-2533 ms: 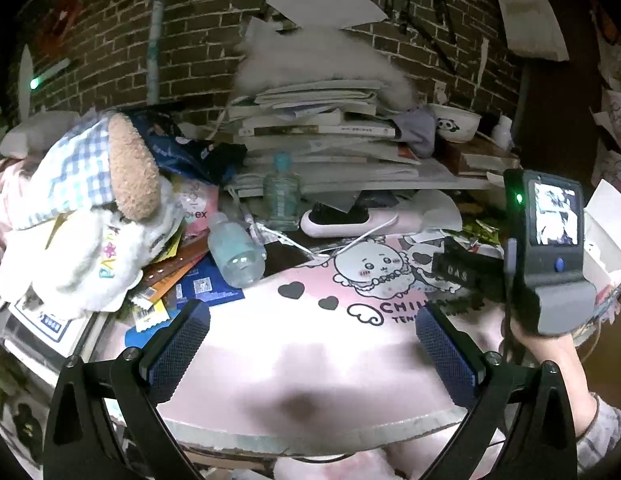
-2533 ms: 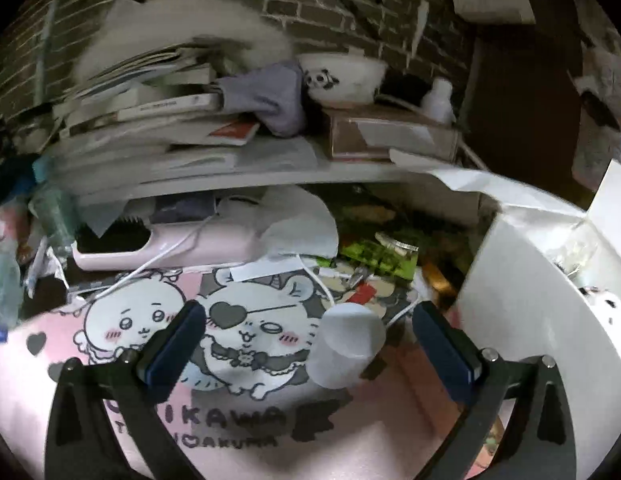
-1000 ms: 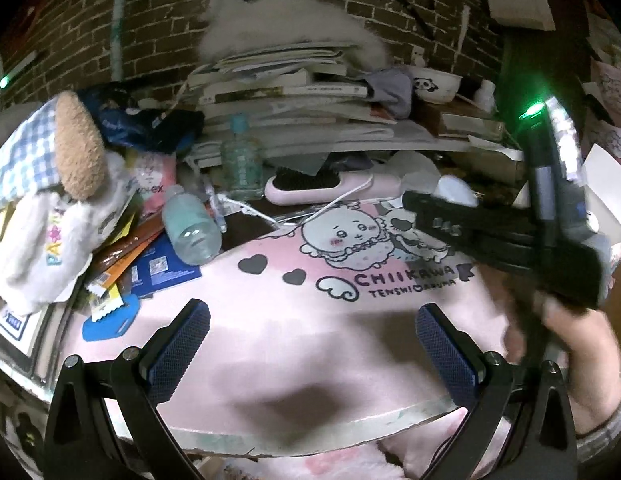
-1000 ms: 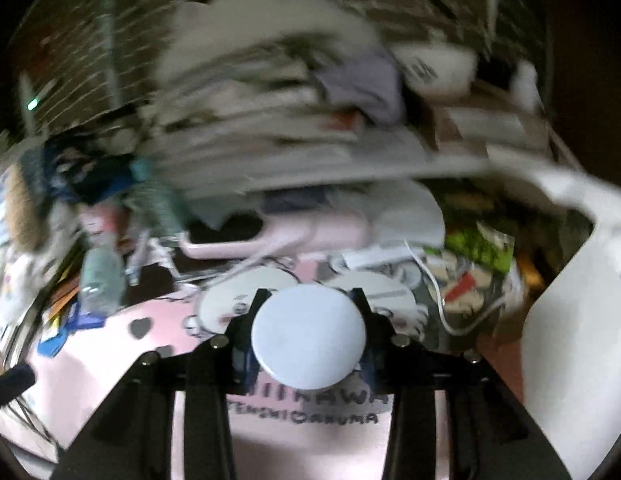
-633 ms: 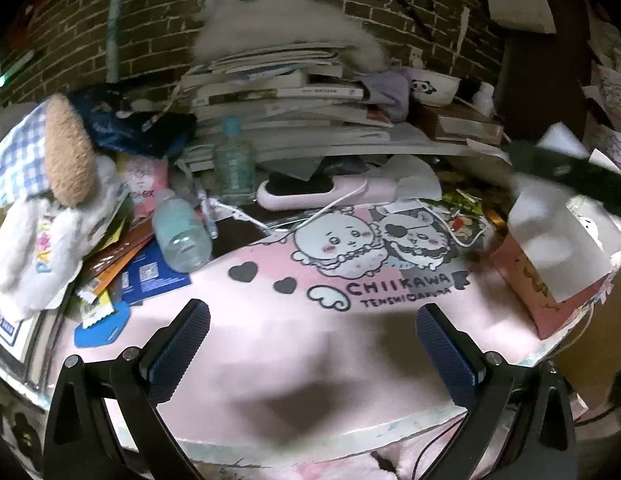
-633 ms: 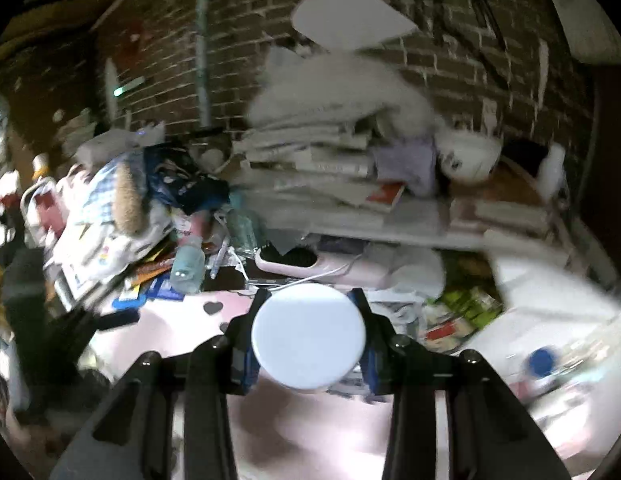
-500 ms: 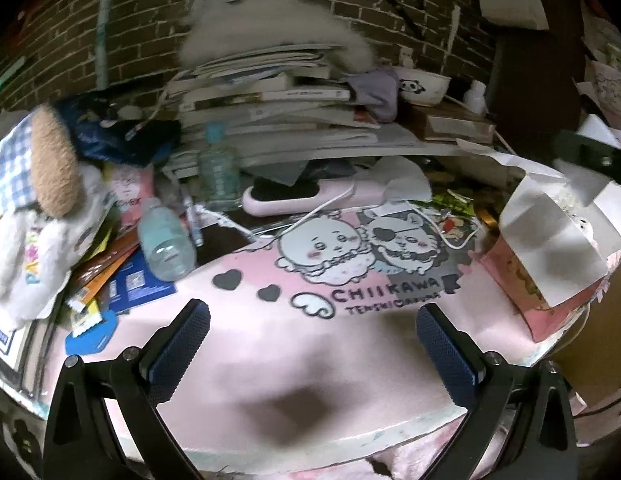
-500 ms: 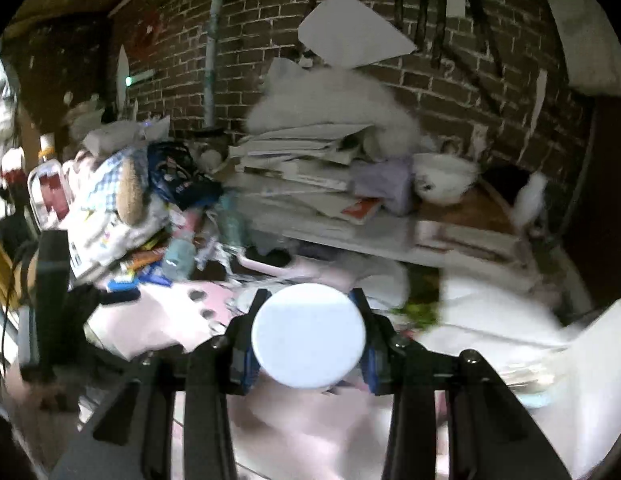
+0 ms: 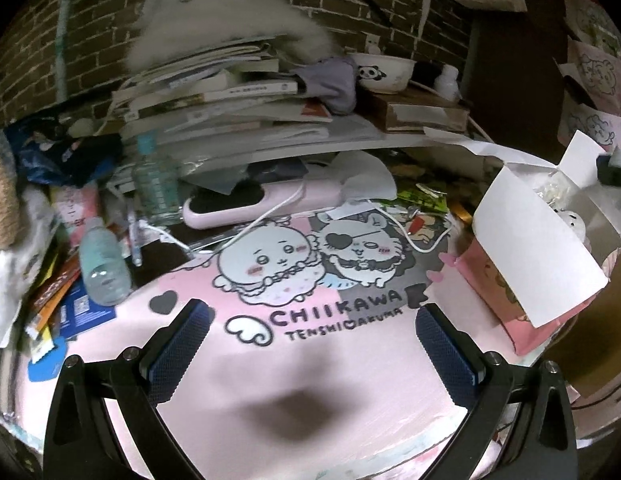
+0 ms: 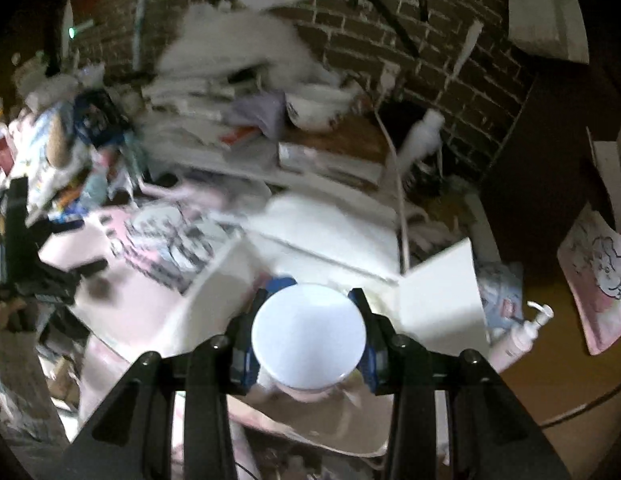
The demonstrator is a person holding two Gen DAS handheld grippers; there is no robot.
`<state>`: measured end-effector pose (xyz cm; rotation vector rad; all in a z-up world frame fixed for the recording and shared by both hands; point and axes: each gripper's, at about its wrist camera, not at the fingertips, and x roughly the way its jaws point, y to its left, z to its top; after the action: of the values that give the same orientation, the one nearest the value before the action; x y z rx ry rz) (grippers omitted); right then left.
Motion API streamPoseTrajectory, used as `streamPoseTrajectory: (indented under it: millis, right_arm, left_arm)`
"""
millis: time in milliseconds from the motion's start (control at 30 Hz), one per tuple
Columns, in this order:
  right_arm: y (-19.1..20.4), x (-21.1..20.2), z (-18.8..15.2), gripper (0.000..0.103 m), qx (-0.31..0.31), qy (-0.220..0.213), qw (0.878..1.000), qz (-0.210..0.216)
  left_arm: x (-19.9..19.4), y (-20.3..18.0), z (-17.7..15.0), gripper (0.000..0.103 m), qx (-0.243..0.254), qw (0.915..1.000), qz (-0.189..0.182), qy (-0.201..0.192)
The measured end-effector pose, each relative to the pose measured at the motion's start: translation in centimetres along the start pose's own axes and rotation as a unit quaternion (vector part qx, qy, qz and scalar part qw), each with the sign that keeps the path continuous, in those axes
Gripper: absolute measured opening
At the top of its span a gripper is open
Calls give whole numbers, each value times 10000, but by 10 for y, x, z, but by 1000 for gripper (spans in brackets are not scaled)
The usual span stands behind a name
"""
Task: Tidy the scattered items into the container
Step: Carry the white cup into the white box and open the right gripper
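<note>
A white round-topped jar [image 10: 308, 334] is clamped in the right claw [image 10: 308, 338], held over the open white box [image 10: 434, 292] at the surface's [image 9: 310, 364] right edge. The left claw [image 9: 308, 344] is spread wide, empty, above the pink mat.

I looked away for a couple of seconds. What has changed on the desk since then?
The right gripper closed on the white jar that stood on the pink mat, lifted it and carried it over the open white box. The left gripper stayed open above the mat.
</note>
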<state>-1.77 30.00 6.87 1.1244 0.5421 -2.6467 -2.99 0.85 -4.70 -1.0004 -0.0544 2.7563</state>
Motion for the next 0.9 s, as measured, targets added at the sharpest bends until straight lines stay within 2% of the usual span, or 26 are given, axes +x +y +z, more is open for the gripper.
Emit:
streamPoseTrajectory:
  millis: [267,367,533,767,900]
  right_arm:
    - [-4,34,-8,36,-410,936,9947,-113]
    - [0,43,-9,36,-577,1134,9916,-219]
    - [-5,60,-12,36,-505,1559,9865,-26]
    - [-8,66,-10,36,-450,1679,9848,-37]
    - [-8,68,-10,36,-457,1695,9845,-36]
  left_arm:
    - [5,-14,5,103,134,9999,-103,-10]
    - [6,-17,6,103,163,9998,-104,-8]
    - [9,-23,7,103,212,9997,-136,8]
    - [4,-43,14,103,461,9981,-384,-118]
    - [1,-52,16,103,529,9962,-654,-207]
